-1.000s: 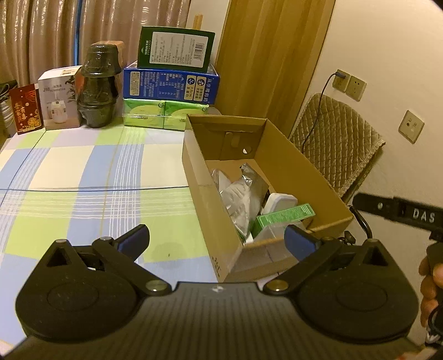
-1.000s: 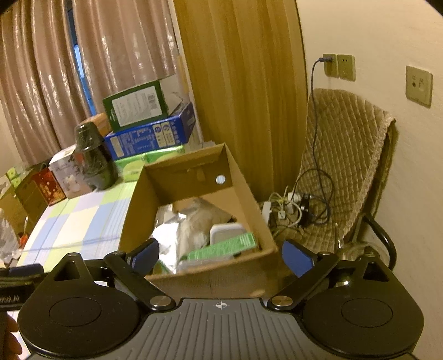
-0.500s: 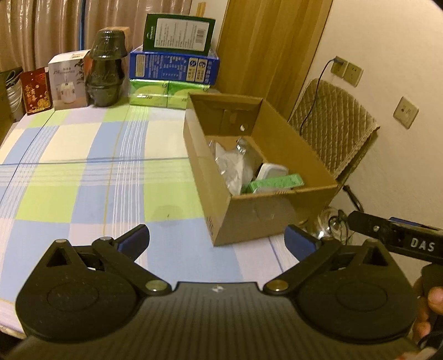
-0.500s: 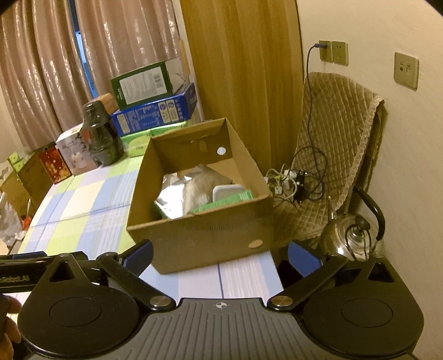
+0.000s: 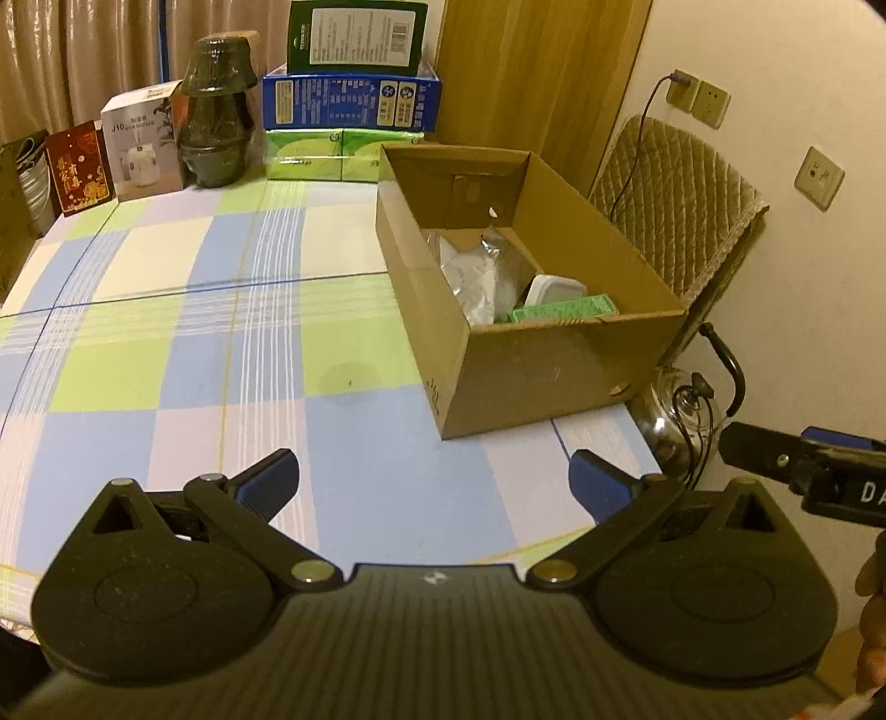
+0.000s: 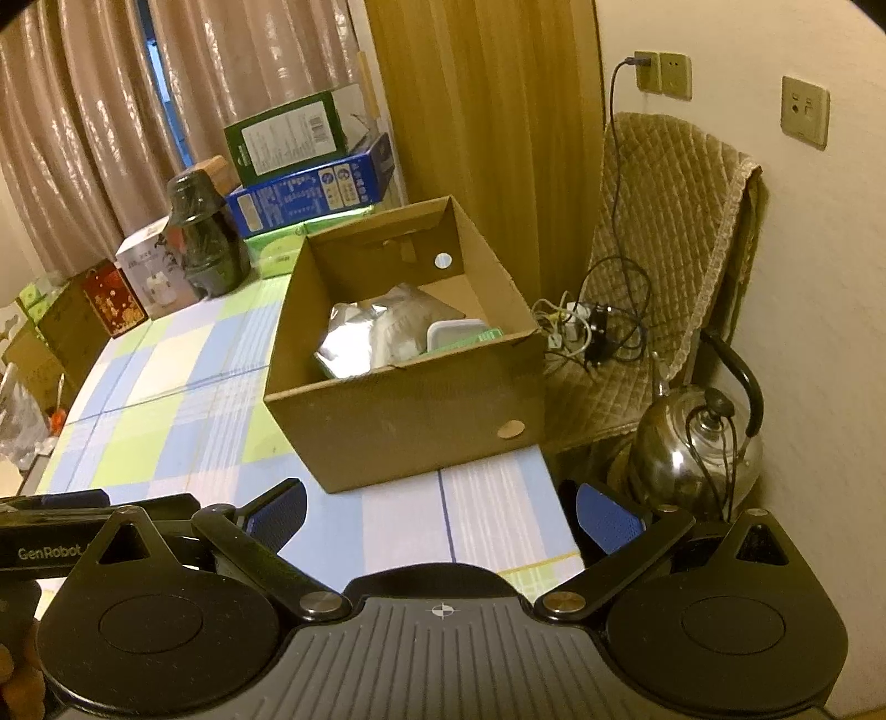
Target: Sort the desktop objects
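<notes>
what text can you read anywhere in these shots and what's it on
"J10": white box at the table's far edge.
"GenRobot": left gripper, seen from the right wrist.
"DA", cut off: right gripper, seen from the left wrist.
Too small or blurred: blue box, green box, red packet.

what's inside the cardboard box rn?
Inside the cardboard box: a crinkled silver foil bag, a white lidded container and a green packet. Anything under them, and the box floor near the front wall, is hidden.

- An open brown cardboard box sits at the checked worktop's right edge.
- Inside lie a crumpled silver foil bag, a white lidded container and a green flat packet.
</notes>
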